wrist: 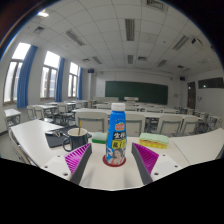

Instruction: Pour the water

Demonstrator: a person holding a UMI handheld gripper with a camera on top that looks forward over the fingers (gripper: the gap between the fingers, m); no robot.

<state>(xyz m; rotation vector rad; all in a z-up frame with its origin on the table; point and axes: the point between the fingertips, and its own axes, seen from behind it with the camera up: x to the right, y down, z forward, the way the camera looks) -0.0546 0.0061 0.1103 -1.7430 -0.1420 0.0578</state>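
A plastic bottle (118, 135) with a white cap and a blue and yellow label stands upright on the white table (112, 175). It stands between my fingertips, with a gap at either side. My gripper (113, 160) is open, with the magenta pads (80, 158) to the left and right of the bottle's base. A dark cup (76, 137) stands on the table just left of the bottle, beyond my left finger.
A flat black object (57, 138) lies left of the cup. A yellow-green thing (153, 141) lies right of the bottle. Rows of classroom desks and chairs (160, 122) fill the room behind, with windows (48, 75) at the left and a blackboard (136, 92) on the far wall.
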